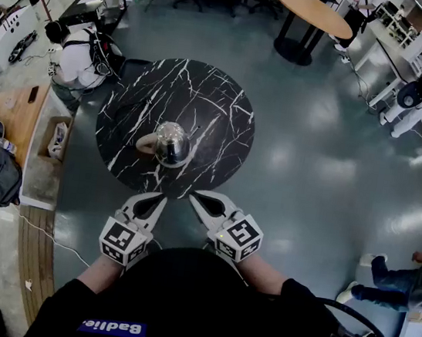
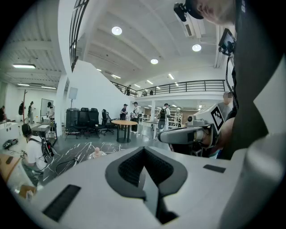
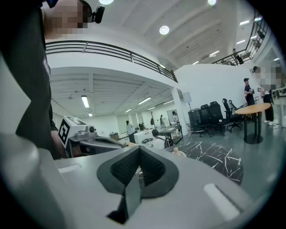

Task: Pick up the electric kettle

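The electric kettle (image 1: 171, 144), a shiny steel body with a pale handle on its left side, stands upright in the middle of a round black marble table (image 1: 228, 104). My left gripper (image 1: 162, 196) and right gripper (image 1: 193, 196) hover side by side over the table's near edge, short of the kettle, both shut and empty. In the left gripper view the kettle (image 2: 95, 153) shows small beyond the shut jaws (image 2: 144, 151), with the right gripper (image 2: 187, 133) alongside. In the right gripper view, the kettle's top (image 3: 178, 153) peeks past the shut jaws (image 3: 138, 155).
A person (image 1: 78, 59) sits just left of the marble table beside a wooden desk (image 1: 16, 117) with bags. A round wooden table (image 1: 315, 11) and office chairs stand at the back. A person's legs (image 1: 391, 275) lie on the floor at right.
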The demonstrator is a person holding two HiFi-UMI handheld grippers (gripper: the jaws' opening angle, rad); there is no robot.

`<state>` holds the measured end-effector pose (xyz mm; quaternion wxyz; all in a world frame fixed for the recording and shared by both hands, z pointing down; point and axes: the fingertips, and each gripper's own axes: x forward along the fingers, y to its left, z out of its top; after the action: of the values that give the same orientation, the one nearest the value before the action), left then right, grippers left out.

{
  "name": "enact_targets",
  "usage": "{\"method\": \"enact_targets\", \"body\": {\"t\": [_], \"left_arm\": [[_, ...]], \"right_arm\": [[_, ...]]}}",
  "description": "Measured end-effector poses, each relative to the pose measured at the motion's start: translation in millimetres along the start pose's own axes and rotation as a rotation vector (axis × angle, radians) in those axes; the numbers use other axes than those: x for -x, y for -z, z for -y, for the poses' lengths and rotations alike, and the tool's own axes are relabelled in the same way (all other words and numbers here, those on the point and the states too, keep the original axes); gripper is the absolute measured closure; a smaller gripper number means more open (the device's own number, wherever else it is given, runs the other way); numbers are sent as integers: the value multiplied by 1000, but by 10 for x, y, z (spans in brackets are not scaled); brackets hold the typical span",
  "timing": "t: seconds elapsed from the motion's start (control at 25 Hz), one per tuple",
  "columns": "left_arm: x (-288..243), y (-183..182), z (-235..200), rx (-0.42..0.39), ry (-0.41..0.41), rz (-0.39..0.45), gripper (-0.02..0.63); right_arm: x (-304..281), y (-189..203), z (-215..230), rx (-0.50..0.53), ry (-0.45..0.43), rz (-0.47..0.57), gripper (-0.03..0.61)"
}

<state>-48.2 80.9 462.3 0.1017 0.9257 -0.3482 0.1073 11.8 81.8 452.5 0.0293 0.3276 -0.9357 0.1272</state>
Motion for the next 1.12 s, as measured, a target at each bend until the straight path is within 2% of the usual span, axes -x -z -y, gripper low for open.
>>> {"method": "enact_targets", "body": {"t": [0.68, 1.12], "left_arm": [[114, 31, 63, 0, 0, -12, 607], [60, 67, 93, 0, -19, -25, 607]], "right_arm": [[20, 25, -120, -1, -9, -13, 577], [65, 51, -4, -19, 6, -13, 577]]}}
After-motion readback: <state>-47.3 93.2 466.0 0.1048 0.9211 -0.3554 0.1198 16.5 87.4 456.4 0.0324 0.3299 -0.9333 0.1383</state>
